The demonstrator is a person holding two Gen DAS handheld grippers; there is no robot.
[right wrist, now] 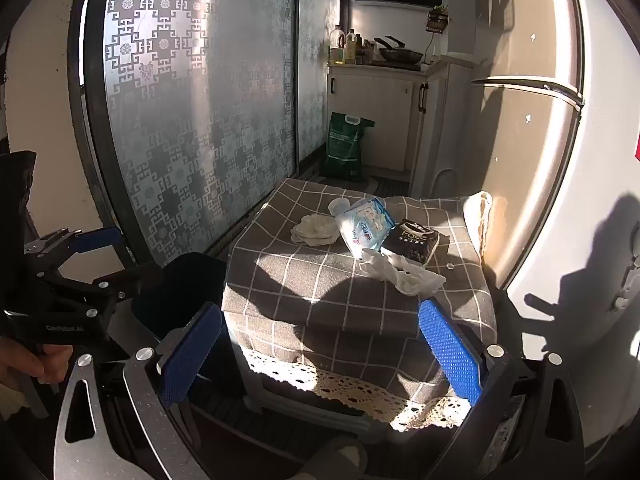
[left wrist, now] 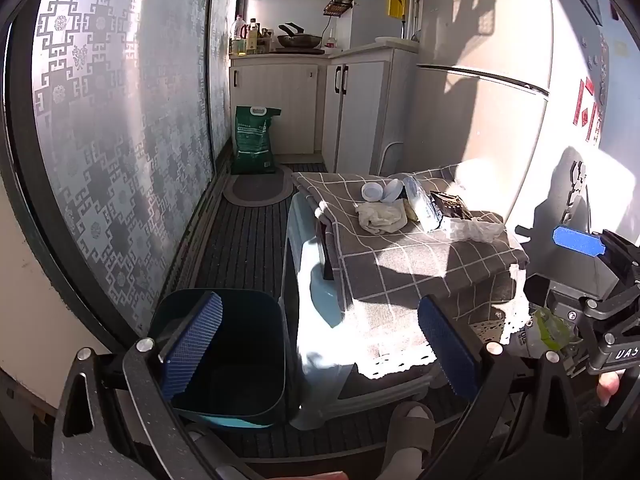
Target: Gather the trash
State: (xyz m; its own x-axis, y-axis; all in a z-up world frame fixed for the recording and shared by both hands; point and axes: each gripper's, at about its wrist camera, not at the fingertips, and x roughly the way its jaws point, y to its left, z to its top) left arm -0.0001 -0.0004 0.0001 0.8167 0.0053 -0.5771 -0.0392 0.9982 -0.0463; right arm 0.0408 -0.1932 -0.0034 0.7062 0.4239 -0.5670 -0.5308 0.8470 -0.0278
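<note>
On a low stool under a grey checked cloth lie a crumpled cream rag, a blue-white wet-wipe pack, a black tissue pack, a crumpled clear plastic bag and white cups. A dark bin stands on the floor left of the stool. My left gripper hangs open above the bin and the stool's near edge, empty. In front of the stool, my right gripper is open and empty too, well short of the trash.
A patterned glass sliding door runs along the left. A fridge stands close on the right. Behind are cabinets, a green sack and an oval mat. A slippered foot is below the stool.
</note>
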